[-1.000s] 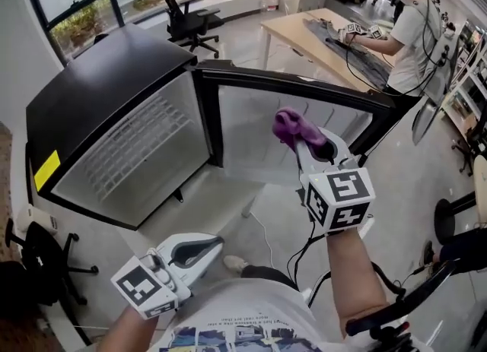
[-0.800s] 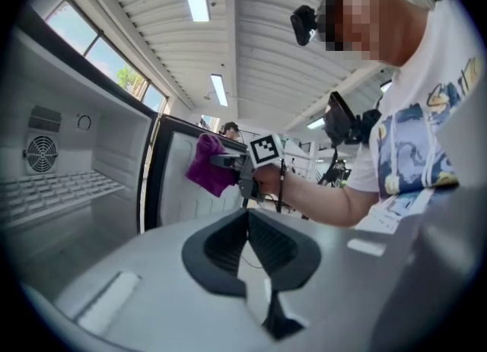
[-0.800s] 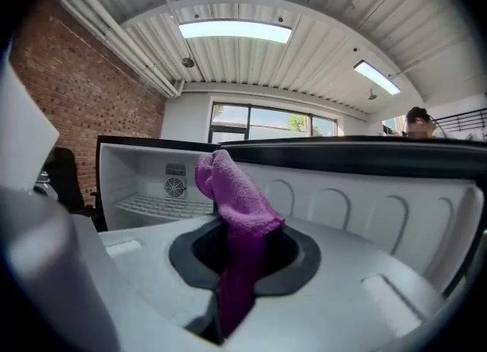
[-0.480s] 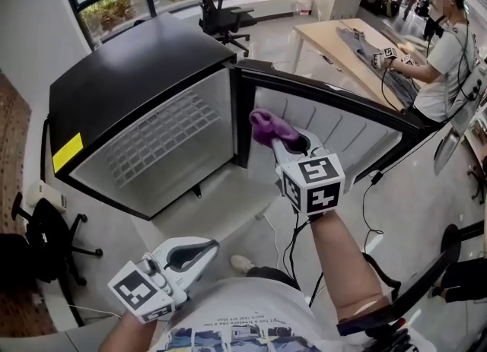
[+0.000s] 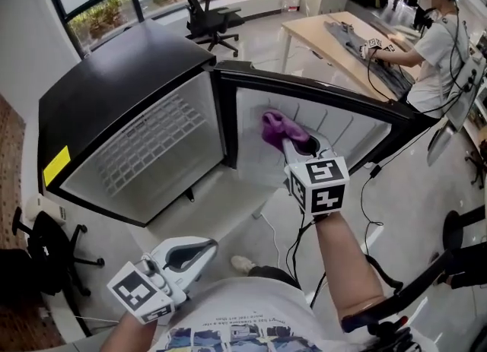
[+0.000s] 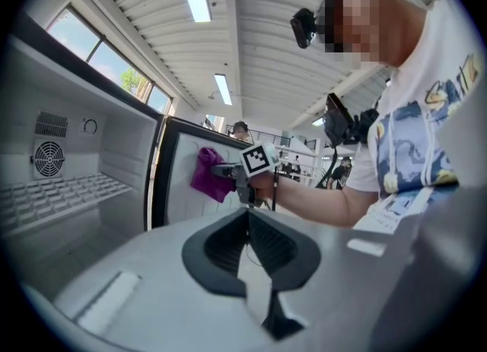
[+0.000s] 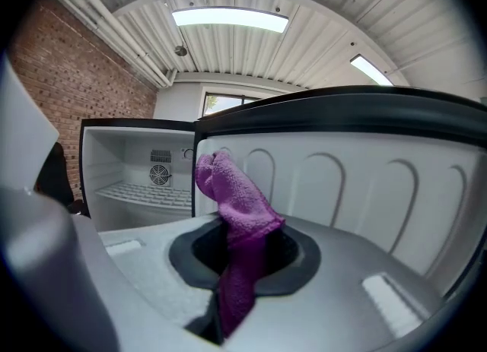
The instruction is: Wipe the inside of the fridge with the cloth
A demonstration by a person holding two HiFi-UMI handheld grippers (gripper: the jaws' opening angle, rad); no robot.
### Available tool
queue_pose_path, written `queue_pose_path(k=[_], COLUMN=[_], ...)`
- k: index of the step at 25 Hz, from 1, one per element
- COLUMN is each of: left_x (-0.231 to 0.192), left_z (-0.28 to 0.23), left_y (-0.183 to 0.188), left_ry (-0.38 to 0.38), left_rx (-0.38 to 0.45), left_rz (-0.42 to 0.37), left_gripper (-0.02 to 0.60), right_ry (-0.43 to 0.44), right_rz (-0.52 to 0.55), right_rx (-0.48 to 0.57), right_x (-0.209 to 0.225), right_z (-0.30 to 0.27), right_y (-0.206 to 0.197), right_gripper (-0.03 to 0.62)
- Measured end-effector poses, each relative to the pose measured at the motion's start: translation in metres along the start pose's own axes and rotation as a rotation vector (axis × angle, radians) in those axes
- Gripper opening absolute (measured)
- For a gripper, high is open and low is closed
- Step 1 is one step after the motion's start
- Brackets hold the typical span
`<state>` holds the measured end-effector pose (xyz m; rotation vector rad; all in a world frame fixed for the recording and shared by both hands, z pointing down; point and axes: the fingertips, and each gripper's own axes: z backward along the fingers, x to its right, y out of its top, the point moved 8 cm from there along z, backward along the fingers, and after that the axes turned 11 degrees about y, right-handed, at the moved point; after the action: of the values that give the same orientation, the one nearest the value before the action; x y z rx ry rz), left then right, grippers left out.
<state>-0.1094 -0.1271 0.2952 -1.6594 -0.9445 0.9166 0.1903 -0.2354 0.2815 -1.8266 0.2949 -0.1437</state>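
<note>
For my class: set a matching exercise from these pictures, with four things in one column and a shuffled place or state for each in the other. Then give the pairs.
Column one
1. purple fuzzy cloth
2. left gripper
3. black-framed white fridge door
4. white wire shelf

Column two
A. swung open
B. inside the black fridge
C. clamped in the right gripper
D. jaws together, holding nothing

Pairs: 1-C, 2-D, 3-A, 4-B

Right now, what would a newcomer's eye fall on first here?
The purple cloth, clamped in the right hand-held gripper, is raised before the white inner panel of the open fridge door. Left of it, the black mini fridge stands open, its wire shelf showing. The left hand-held gripper hangs low, shut and empty.
</note>
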Motion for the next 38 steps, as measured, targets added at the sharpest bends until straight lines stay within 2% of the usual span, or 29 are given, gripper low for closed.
queue_pose_path(k=[14,26,32,38], left_x=[0.009,0.026,0.027,0.026], left_z=[-0.033,-0.049,-0.048,-0.041], left_y=[0.004,0.007,0.006,0.004], left_ry=[-0.155,-0.225,-0.217,-0.182], left_rx=[-0.033,-0.045,-0.05,-0.035], left_rz=[-0.034,-0.041,-0.041,-0.028], left_gripper=[0.006,0.006,0.005,0.005], right_ry=[-0.229,-0.38,-0.358,-0.211], right_rz=[-0.052,-0.083,-0.09,-0.058], right_rx=[-0.012,-0.035,-0.021,0.015], right_x=[0.053,0.082,0.076,0.039], right_z=[0.071,0.13,0.133,0.107], right_y=[-0.027,-0.044,-0.043,-0.024], right_gripper=[0.054,0.054,0.054,0.054])
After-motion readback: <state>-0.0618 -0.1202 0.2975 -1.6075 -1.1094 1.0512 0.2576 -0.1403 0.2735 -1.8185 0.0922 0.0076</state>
